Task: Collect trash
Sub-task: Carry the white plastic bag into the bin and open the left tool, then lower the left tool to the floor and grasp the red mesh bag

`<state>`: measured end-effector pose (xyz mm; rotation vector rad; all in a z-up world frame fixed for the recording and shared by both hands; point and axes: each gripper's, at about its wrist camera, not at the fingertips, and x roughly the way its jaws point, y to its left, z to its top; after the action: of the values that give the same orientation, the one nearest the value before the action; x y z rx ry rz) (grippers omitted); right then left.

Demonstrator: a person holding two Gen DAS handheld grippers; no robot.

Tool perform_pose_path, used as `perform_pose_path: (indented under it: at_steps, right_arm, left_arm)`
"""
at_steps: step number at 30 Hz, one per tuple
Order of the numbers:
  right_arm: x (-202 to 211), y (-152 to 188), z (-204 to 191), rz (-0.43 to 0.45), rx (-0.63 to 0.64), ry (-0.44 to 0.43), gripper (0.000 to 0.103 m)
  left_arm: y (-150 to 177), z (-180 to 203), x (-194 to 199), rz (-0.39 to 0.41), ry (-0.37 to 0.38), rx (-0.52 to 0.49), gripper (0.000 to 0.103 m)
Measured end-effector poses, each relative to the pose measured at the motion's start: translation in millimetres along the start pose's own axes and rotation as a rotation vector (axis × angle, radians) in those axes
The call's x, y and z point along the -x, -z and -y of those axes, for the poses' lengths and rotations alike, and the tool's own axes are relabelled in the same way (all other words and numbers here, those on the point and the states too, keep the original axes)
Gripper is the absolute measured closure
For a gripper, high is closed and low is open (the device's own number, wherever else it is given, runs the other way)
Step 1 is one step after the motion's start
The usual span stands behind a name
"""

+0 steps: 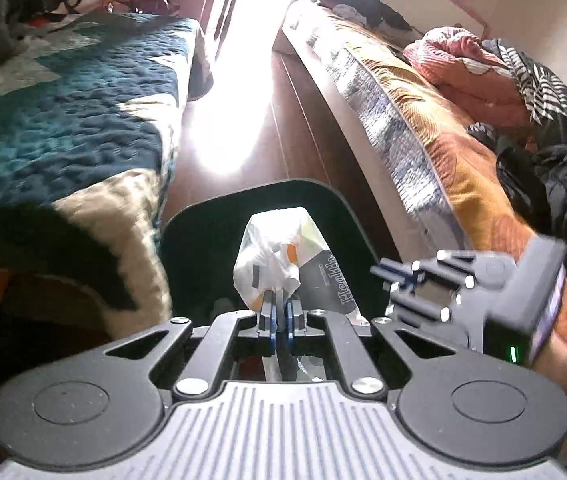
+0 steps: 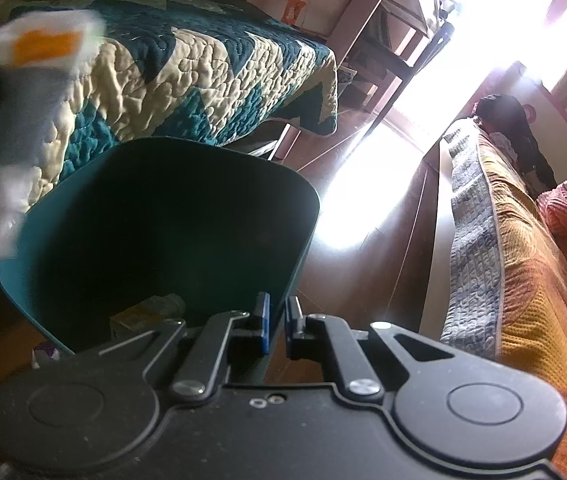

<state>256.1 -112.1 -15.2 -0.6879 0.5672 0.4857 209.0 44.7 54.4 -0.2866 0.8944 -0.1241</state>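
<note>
- Your left gripper [image 1: 280, 307] pinches a crumpled white plastic wrapper with orange patches [image 1: 271, 258], hanging above the dark teal plastic bin [image 2: 163, 216].
- Your right gripper [image 2: 277, 318] sits at the bin's near rim, fingers narrow, nearly closed; whether they clamp the rim isn't clear.

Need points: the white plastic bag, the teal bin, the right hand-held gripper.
white plastic bag [image 1: 271, 256], left wrist view, crumpled middle above the fingers.
teal bin [image 2: 171, 216], right wrist view, dark inner wall.
right hand-held gripper [image 2: 277, 322], right wrist view, gap between the blue fingertips.
</note>
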Motion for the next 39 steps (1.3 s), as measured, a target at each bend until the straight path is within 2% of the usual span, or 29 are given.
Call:
perform_pose_path:
  at_steps: [2, 11, 15, 24, 27, 30, 31, 32, 39]
  right_arm:
    - [0.7, 0.0, -0.4, 0.002, 0.003, -0.003, 0.096]
    - [6.5, 2.4, -5.1, 0.018, 0.03, -0.014, 0.096]
    - [7.4, 4.2, -5.3, 0.018, 0.032, -0.014, 0.096]
    - [7.2, 3.2, -5.1, 0.017, 0.028, -0.022, 0.096]
    - [7.6, 3.6, -4.8, 0.017, 0.029, -0.021, 0.096]
    - [7.6, 3.6, -4.6, 0.017, 0.027, -0.022, 0.096]
    - [7.7, 3.8, -4.8, 0.018, 0.026, -0.022, 0.096]
    - [7.7, 3.8, -4.9, 0.018, 0.026, -0.022, 0.096]
    - [7.7, 4.1, -4.8, 0.017, 0.026, -0.022, 0.095]
  left_arm:
    - [-6.3, 4.5, -18.8, -0.014, -0.004, -0.005, 0.098]
    - [2.5, 10.6, -102.3, -0.116, -0.067, -0.065, 0.098]
    - [8.1, 7.2, -128.1, -0.168, -0.074, -0.05, 0.098]
    - [16.5, 13.7, -153.8, -0.228, -0.085, -0.07, 0.095]
    - [16.4, 13.0, -149.9, -0.228, -0.074, -0.066, 0.085]
    - [16.4, 12.2, -143.4, -0.209, -0.077, -0.072, 0.062]
    - [16.2, 12.1, -140.4, -0.199, -0.078, -0.075, 0.048]
    - [16.1, 12.2, -136.8, -0.187, -0.08, -0.079, 0.038]
    - [18.2, 12.6, -98.1, -0.142, -0.035, -0.164, 0.036]
